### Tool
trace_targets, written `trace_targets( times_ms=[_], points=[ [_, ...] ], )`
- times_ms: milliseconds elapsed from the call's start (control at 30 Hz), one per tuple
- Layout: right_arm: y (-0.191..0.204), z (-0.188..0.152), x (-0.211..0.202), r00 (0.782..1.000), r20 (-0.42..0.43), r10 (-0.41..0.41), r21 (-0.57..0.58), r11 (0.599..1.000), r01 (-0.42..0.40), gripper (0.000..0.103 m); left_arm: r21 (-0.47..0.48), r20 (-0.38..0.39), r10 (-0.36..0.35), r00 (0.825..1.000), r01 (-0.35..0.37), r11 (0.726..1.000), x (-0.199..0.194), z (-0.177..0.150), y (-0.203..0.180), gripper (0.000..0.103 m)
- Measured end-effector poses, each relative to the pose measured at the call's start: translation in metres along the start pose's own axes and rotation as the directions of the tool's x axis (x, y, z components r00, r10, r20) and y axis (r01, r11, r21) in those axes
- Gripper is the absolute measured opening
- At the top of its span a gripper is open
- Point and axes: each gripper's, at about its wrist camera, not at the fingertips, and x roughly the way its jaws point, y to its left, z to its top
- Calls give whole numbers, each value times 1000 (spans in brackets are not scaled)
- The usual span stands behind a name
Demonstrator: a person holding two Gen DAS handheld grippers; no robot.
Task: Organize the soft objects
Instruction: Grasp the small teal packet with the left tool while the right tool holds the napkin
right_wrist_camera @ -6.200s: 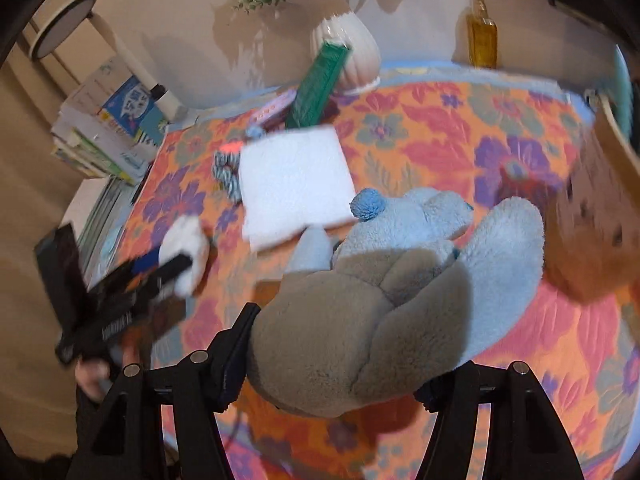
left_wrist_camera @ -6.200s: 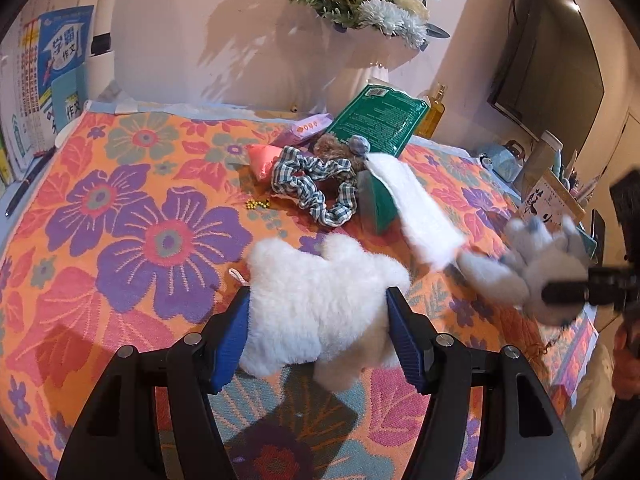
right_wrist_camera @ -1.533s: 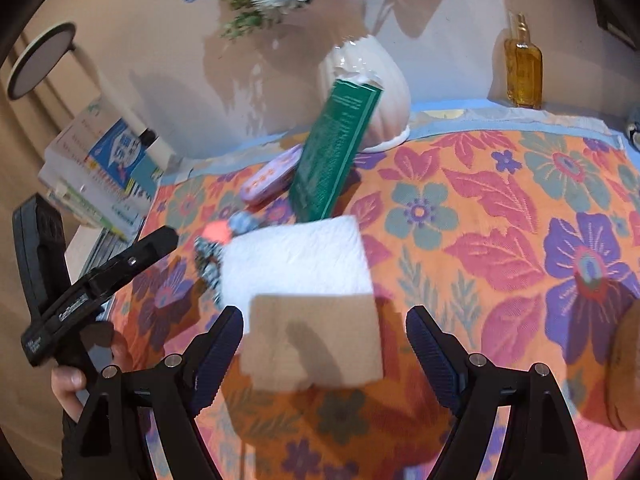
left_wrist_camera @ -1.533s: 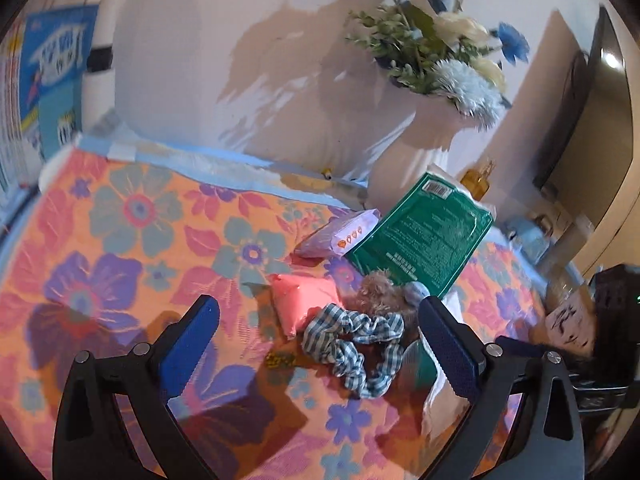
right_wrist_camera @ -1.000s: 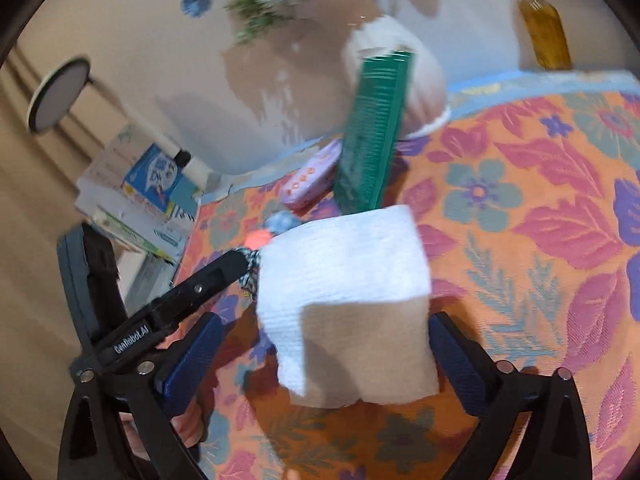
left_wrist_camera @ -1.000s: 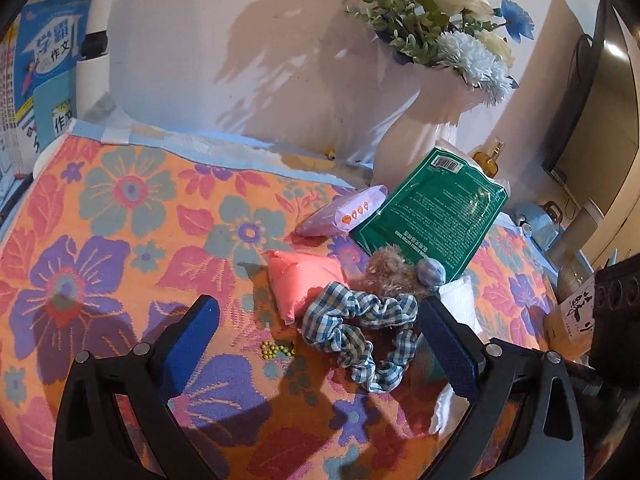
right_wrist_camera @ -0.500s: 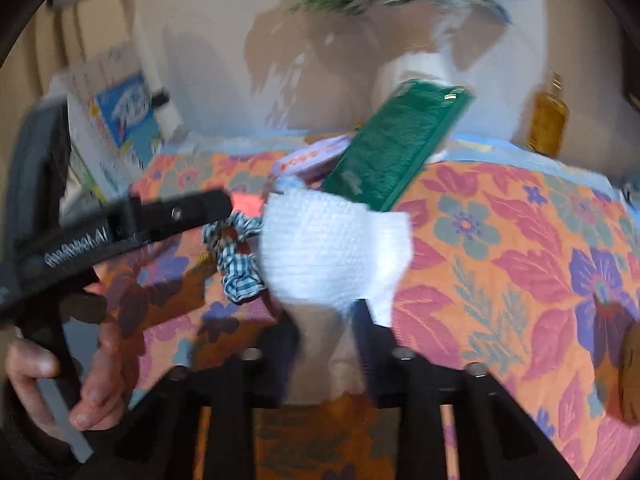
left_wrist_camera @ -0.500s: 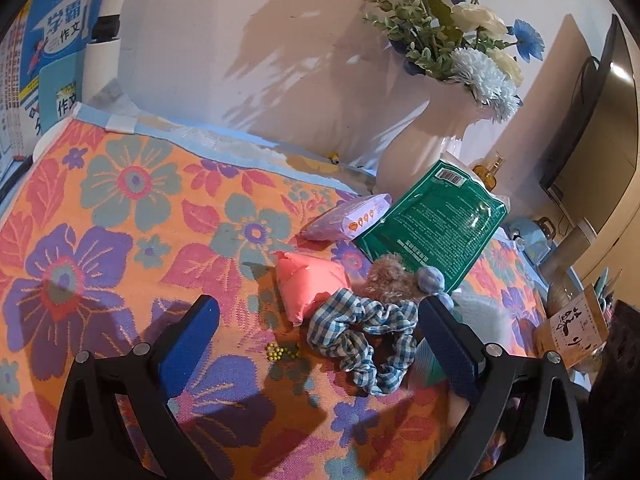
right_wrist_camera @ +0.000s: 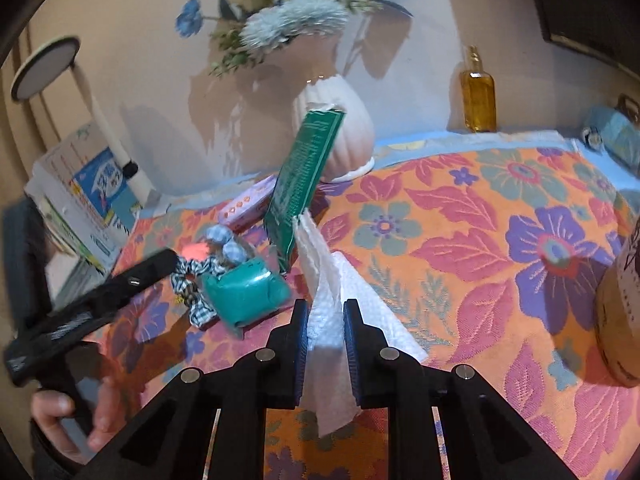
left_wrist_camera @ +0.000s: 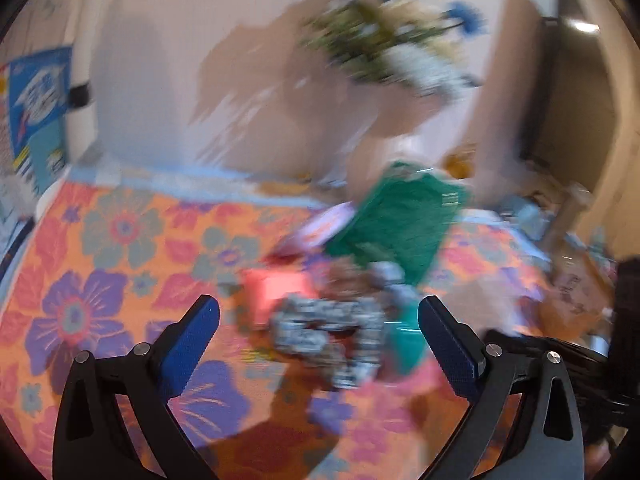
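Observation:
My right gripper point(right_wrist_camera: 325, 309) is shut on a white cloth point(right_wrist_camera: 340, 300), lifted off the floral bedspread point(right_wrist_camera: 460, 248). A teal soft pouch point(right_wrist_camera: 244, 292) lies just left of it, with a checked scrunchie point(right_wrist_camera: 188, 280) and a small brown and blue plush point(right_wrist_camera: 224, 240) behind. My left gripper point(left_wrist_camera: 316, 320) is open and empty, above the blurred scrunchie point(left_wrist_camera: 328, 332) and a pink cushion point(left_wrist_camera: 272, 284); it also shows at the left of the right wrist view point(right_wrist_camera: 100, 300).
A green packet point(right_wrist_camera: 304, 176) leans on a white flower vase point(right_wrist_camera: 340, 132) at the back. A purple pack point(right_wrist_camera: 248, 204) lies beside it. An amber bottle point(right_wrist_camera: 478, 92) stands by the wall. A brown box point(right_wrist_camera: 620, 300) is at the right edge. Books point(right_wrist_camera: 80, 200) are stacked at the left.
My right gripper has closed on the white cloth and lifted it, uncovering the teal pouch. My left gripper has swung sharply, blurring its view.

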Motion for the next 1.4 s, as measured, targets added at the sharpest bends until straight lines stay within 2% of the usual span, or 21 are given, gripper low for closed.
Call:
trace_targets(
  times_ms=[67,133,167,200,267,400,500,600,633,733,833,933,1067,1100,1167,1200,1233,1267,1300,1333,1400],
  points=[
    [-1,-2,5,1000,-27,-16,-2,1000,16,19,60,19,-97,995,95,994,-10,-3,-16,99],
    [-8,-2,18,996,-89,-18,32,999,21,21,136,-7,-133,991,133,982,-7,-5,-33,97],
    [-14,-1,23,993,-117,-9,61,998,16,21,172,-32,-136,990,139,975,-2,-7,-40,90],
    [-18,0,24,992,-123,9,82,997,1,21,206,-68,-127,990,138,969,6,-9,-46,86],
    [-29,1,22,992,-109,61,134,990,-46,21,250,-136,-101,986,133,959,22,-14,-54,65],
    [-46,-1,10,991,-55,119,217,971,-104,21,293,-182,-72,981,124,948,34,-17,-58,64],
    [-56,-3,14,982,-73,173,277,950,-146,21,372,-189,-20,982,91,924,42,-19,-72,64],
    [-65,-4,19,971,-87,224,333,925,-184,21,410,-220,-11,975,103,906,52,-24,-81,60],
    [-70,-5,20,964,-83,252,361,909,-206,21,423,-229,-5,973,104,900,54,-25,-83,40],
    [-82,-9,22,944,-63,324,435,860,-266,21,478,-229,25,973,90,874,54,-31,-94,20],
    [-91,-11,25,925,-47,377,485,818,-309,21,442,-221,-6,975,105,891,40,-33,-95,14],
    [-91,-12,22,924,-44,380,488,815,-312,21,366,-232,-47,972,132,921,22,-36,-84,11],
    [-80,-10,12,949,-45,313,423,866,-265,22,325,-245,-35,969,116,939,-6,-45,-75,11],
    [-77,-9,11,953,-44,299,405,877,-257,26,325,-263,-35,964,123,938,-9,-47,-74,11],
    [-70,-8,8,967,-57,250,372,904,-212,47,317,-296,-60,953,157,935,-10,-51,-76,16],
    [-68,-8,5,970,-52,237,359,911,-204,59,311,-306,-75,949,174,934,-11,-51,-76,24],
    [-65,-8,-1,978,-38,207,342,922,-182,68,312,-301,-75,951,173,934,-11,-51,-77,40],
    [-64,-8,-8,989,-30,146,325,937,-129,74,320,-282,-63,957,156,935,-11,-50,-77,55],
    [-62,-9,-15,997,-28,76,308,949,-64,87,326,-263,-50,964,137,935,-10,-48,-78,65],
    [-61,-11,-22,999,-27,23,291,956,-14,91,328,-235,-48,971,126,936,-8,-44,-78,84],
    [-59,-13,-34,1000,-24,-20,260,965,25,91,332,-229,-108,967,182,926,-3,-38,-80,89]
  ],
)
